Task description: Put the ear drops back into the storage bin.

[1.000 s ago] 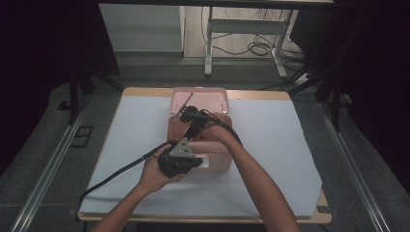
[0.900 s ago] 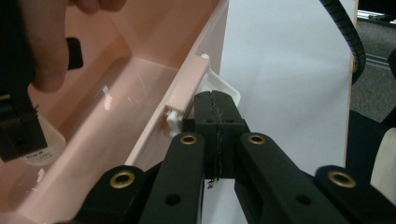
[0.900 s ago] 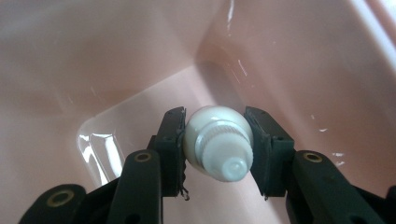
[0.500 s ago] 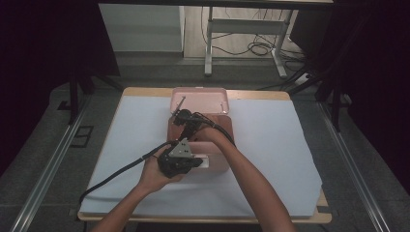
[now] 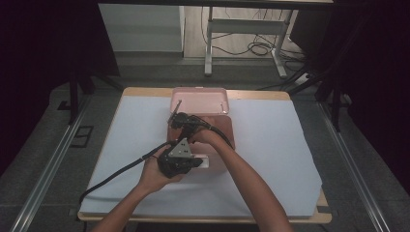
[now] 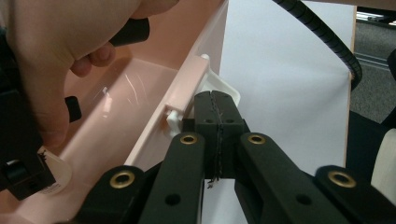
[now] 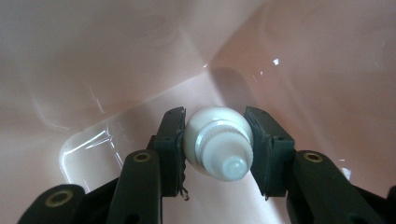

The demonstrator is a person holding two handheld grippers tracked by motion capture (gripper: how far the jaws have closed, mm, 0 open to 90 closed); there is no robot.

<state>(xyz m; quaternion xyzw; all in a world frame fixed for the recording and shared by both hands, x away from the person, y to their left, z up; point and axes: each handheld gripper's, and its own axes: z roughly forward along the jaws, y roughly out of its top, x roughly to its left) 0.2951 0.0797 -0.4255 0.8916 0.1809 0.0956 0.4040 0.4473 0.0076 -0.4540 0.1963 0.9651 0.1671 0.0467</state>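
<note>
I am lowering the white bottle [image 7: 218, 142], pinched between my right gripper's [image 5: 181, 120] pads, into the pink box [image 5: 227, 126], while my left gripper [image 6: 215, 109], jaws pressed together, is clamping the white latch [image 6: 224, 91] at six o'clock; releasing is left.

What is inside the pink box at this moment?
Inside the pink box, the right gripper holds a white tube with a ribbed screw cap above the bare glossy floor. The floor directly under the tube and jaws is covered, so anything there cannot be seen.
</note>
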